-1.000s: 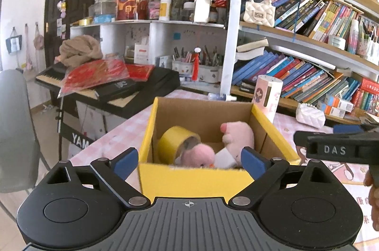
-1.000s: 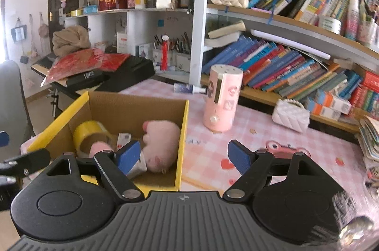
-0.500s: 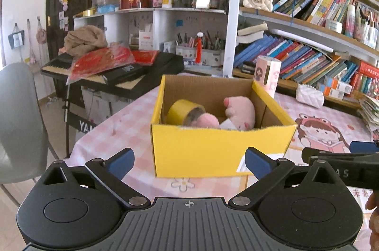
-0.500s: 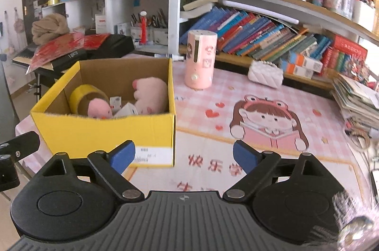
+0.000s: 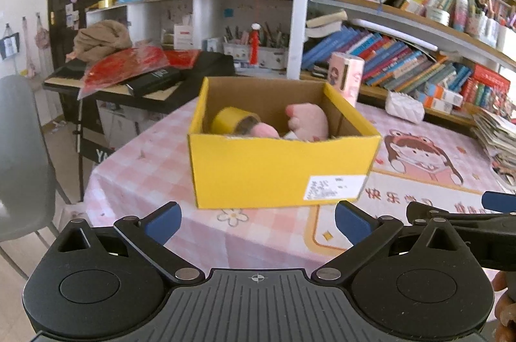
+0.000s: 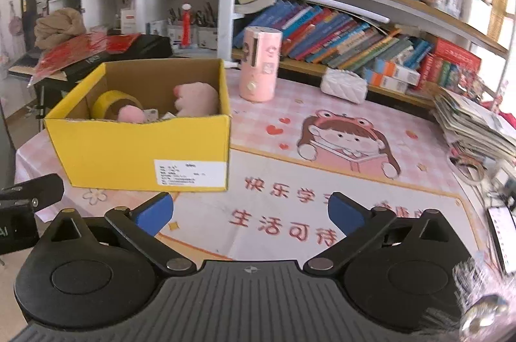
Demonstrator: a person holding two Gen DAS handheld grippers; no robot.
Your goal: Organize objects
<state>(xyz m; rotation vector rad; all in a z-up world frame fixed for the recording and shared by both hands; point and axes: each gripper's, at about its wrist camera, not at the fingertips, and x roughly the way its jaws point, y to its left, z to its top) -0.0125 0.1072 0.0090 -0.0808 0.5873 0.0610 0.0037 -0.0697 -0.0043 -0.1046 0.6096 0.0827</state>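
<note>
Left tongs (image 5: 256,221) spread wide with blue-tipped fingers (image 5: 163,221) apart, nothing between them, held off the near left corner of the counter (image 5: 135,180). Right tongs (image 6: 248,213) likewise gaping and bare, poised over the near edge of the counter above the red printed characters of the pink checked cloth (image 6: 322,167). Also visible at the right edge of the left wrist view as a black arm with a blue tip.

Open yellow cardboard box (image 5: 277,171) with a white shipping label (image 6: 190,172) on its front wall, sitting on the left part of the counter, near the left edge. Inside: yellow roll of tape (image 5: 233,119) toward the left wall, pink plush toy (image 5: 308,121) toward the right wall, another rounded pink plush piece (image 6: 130,114) at the front between them, and some small white item beside it, too hidden to identify.

Pink cylindrical container (image 6: 259,63) upright toward the far edge of the counter, just behind the box's far right corner. White quilted pouch (image 6: 343,84) further right along the far edge. Stack of papers and magazines (image 6: 474,125) at the right edge. Bookshelf (image 6: 354,29) packed with coloured books behind the counter. Black keyboard (image 5: 154,77) with red packets on it beyond the left edge.
</note>
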